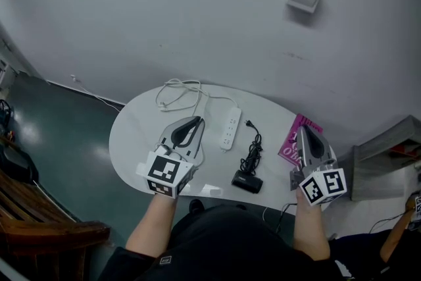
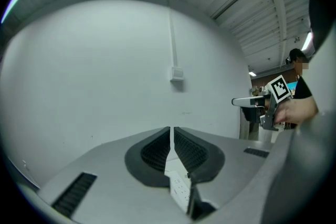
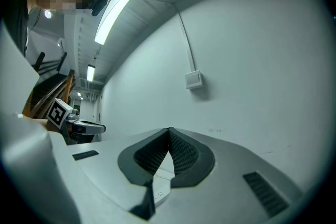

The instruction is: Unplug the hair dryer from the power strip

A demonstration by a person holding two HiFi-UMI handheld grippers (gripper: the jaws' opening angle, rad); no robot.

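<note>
Bare bench (image 1: 135, 138) lies open left of my left tool (image 1: 195, 122); between it and my right tool (image 1: 301, 131), the power strip (image 1: 229, 127), a coiled black cable (image 1: 252, 150) and a black block (image 1: 247, 181) bar the way.

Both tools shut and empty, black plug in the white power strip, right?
No: the head view shows the black plug lying on the table beside the white power strip, not in it. Left tool and right tool are shut and empty.
</note>
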